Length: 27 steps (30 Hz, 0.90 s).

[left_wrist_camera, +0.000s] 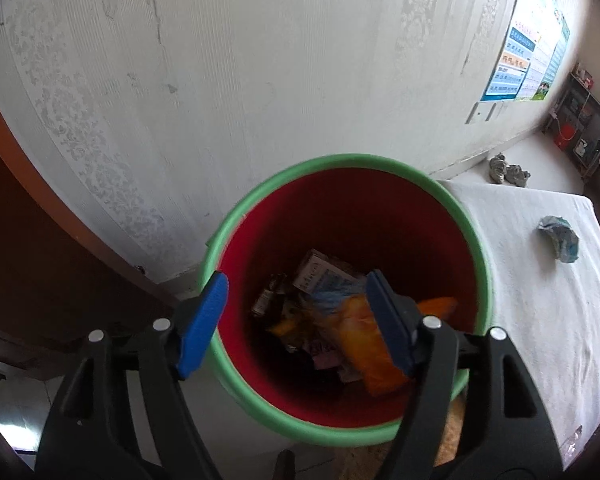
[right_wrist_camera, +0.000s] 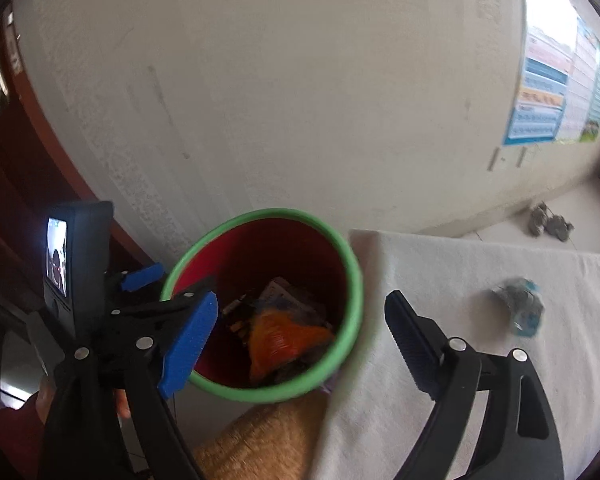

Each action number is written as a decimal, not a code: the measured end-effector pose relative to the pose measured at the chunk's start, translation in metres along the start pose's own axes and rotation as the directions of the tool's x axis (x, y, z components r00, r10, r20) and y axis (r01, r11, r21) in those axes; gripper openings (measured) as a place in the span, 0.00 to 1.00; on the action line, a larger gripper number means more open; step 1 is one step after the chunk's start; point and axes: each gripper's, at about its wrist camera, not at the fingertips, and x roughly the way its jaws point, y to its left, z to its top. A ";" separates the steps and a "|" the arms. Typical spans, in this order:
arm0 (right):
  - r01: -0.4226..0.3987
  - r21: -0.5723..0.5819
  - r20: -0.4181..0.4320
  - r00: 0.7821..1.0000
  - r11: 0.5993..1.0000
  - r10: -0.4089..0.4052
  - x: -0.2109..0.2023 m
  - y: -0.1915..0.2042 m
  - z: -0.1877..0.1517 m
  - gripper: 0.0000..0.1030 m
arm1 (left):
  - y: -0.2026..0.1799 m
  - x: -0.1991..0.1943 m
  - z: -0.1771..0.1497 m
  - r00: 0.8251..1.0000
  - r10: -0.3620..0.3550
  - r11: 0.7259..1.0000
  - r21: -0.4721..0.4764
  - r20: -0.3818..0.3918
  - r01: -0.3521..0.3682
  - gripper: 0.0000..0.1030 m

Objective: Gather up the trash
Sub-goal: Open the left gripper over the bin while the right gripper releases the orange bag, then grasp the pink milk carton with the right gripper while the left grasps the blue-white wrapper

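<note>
Both claws empty, jaws spread. Left gripper (left_wrist_camera: 296,322) hovers over red bin (left_wrist_camera: 476,248), trash inside. Crumpled blue-grey wad (right_wrist_camera: 520,312) lies on white cloth (right_wrist_camera: 440,280), 2 o'clock from right gripper (right_wrist_camera: 300,344). No clear long axis. Right is nearer.

Right claw (right_wrist_camera: 300,344): jaws wide apart, empty. Left claw (right_wrist_camera: 168,292): at the rim of the red bin (right_wrist_camera: 340,248), green-rimmed, holding an orange wrapper (right_wrist_camera: 284,340) and cartons. Table (right_wrist_camera: 440,280), white-clothed: crumpled blue-grey wrapper (right_wrist_camera: 520,310).
</note>
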 end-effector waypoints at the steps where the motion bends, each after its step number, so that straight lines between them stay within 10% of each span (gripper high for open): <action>1: 0.021 0.014 0.000 1.000 1.000 -0.021 -0.009 -0.010 -0.007 0.80 | -0.004 -0.003 -0.001 1.000 -0.011 1.000 0.004 0.004 0.011 0.67; 9: 0.235 0.224 -0.152 0.967 0.946 -0.204 -0.072 -0.090 -0.147 0.80 | -0.050 -0.021 -0.007 0.996 -0.088 0.993 0.087 0.028 0.085 0.69; 15: 0.293 0.320 -0.300 0.934 0.901 -0.197 -0.091 -0.111 -0.237 0.82 | -0.101 -0.028 -0.013 0.988 -0.150 0.975 0.169 0.023 0.144 0.70; 21: 0.315 0.306 -0.342 0.917 0.898 -0.205 -0.073 -0.106 -0.256 0.87 | -0.154 -0.029 -0.021 0.979 -0.203 0.954 0.228 0.001 0.198 0.72; 27: 0.271 0.392 -0.254 0.950 0.879 -0.180 -0.081 -0.119 -0.254 0.80 | -0.207 -0.025 -0.016 0.971 -0.237 0.929 0.290 -0.009 0.229 0.73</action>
